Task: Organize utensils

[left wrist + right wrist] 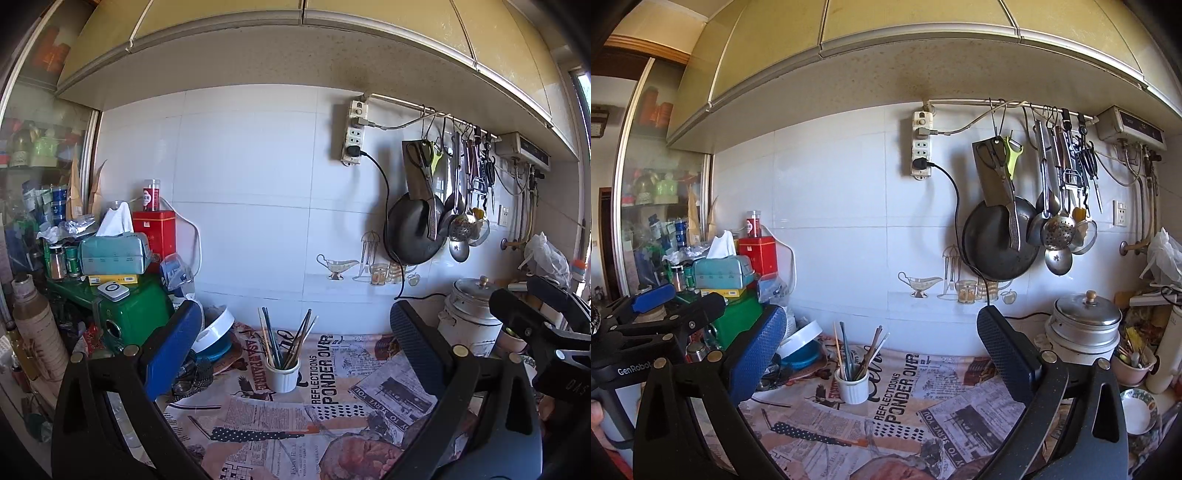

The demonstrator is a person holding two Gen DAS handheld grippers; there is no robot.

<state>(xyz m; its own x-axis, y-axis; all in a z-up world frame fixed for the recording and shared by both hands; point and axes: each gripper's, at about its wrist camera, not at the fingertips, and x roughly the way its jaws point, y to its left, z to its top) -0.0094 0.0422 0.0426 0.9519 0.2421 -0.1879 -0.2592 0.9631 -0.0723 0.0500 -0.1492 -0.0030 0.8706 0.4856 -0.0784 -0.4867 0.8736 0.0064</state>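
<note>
Chopstick cup [283, 374] ahead, btwn claw [291, 350] fingers.

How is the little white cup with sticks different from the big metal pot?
The white cup is small and open, with chopsticks standing in it; the metal pot is bigger and shut under a knobbed lid. The cup stands on the newspaper-print cloth, the pot behind it. Both stand upright.

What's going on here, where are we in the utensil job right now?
Both grippers are open and empty, held side by side facing the kitchen wall. The left gripper and right gripper both point toward the small white cup standing on the newspaper-print cloth, with chopsticks standing upright in it. Nothing lies loose on the cloth in front of the cup, so the chopsticks appear already put away. A ladle and skimmer hang untouched on the wall rail.
</note>
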